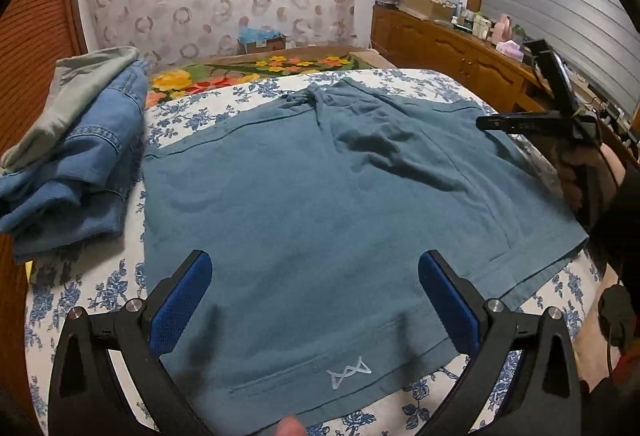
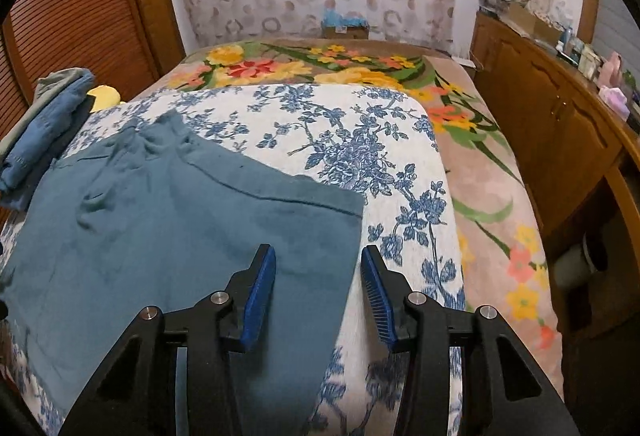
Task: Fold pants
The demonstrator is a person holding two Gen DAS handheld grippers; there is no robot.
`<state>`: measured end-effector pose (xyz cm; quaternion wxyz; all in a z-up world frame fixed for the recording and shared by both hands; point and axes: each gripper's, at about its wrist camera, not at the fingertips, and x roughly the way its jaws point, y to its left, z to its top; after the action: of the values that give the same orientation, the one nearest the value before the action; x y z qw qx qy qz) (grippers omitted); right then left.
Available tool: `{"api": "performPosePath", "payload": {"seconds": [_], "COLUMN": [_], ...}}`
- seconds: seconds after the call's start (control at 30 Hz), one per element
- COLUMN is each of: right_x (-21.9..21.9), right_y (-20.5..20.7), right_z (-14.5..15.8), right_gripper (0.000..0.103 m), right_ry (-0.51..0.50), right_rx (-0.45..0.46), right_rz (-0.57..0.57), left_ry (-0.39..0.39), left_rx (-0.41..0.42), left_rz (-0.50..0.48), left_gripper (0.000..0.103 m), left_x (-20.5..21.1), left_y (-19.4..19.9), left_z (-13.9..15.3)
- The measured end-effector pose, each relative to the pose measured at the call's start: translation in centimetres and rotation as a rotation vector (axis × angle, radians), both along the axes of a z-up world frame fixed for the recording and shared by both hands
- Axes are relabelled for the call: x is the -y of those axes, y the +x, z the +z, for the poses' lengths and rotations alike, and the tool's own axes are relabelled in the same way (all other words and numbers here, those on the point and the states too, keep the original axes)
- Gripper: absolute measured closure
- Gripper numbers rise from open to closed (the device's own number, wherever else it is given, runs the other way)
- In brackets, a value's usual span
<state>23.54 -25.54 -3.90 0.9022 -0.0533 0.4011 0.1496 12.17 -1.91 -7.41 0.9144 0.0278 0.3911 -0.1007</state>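
Teal pants (image 1: 320,204), one pair, lie spread flat on a bed covered by a blue-and-white floral sheet (image 2: 360,140); a white zigzag logo (image 1: 349,372), with no readable lettering, marks the hem nearest the left wrist camera. Left tongs (image 1: 315,300) stand wide apart above the fabric, gripping nothing. Right tongs (image 2: 318,292) are partly closed yet still parted, straddling the right edge of the pants, with the pads not pressing the cloth. One pile of other clothing lies at the left: blue denim (image 1: 80,172) under a grey-green garment (image 1: 68,96). One multicoloured flowered blanket (image 2: 304,64) lies beyond the sheet. One wooden sideboard (image 2: 540,108) carries small items too blurred to count.
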Motion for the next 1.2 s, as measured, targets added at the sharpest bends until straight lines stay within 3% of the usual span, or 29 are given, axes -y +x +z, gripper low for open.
{"api": "performPosePath", "payload": {"seconds": [0.1,0.17,0.23,0.53,0.73,0.97,1.2], "right_x": [0.1,0.2,0.5,1.3,-1.2,-3.5,-3.4], "right_y": [-0.1,-0.1,0.0,-0.7,-5.6,-12.2,-16.4], "right_z": [0.5,0.6,0.6,1.6,4.2,5.8,6.5], "right_gripper": [0.073,0.09,0.095,0.099,0.091,0.064,0.055], "right_ry": [0.005,0.0,0.001,0.001,-0.017,-0.012,0.032], "right_rx": [0.003,0.006,0.011,0.048,0.137,0.205,0.22], "right_rz": [0.0,-0.002,-0.012,-0.061,0.032,0.109,0.143], "left_ry": [-0.006,-0.019,-0.031,-0.036,-0.045,-0.044,-0.051], "left_rx": [0.003,0.001,-0.002,0.009,0.009,0.016,0.013], "left_rz": [-0.006,-0.013,-0.019,-0.041,-0.041,-0.041,-0.035], "left_gripper": [0.0,0.0,0.0,0.0,0.0,0.0,0.0], "left_x": [0.1,0.1,0.0,0.4,0.3,0.2,-0.2], "left_y": [-0.1,-0.2,-0.2,-0.8,-1.1,-1.5,-1.9], "left_z": [0.0,0.0,0.0,0.2,0.4,0.5,0.5]}}
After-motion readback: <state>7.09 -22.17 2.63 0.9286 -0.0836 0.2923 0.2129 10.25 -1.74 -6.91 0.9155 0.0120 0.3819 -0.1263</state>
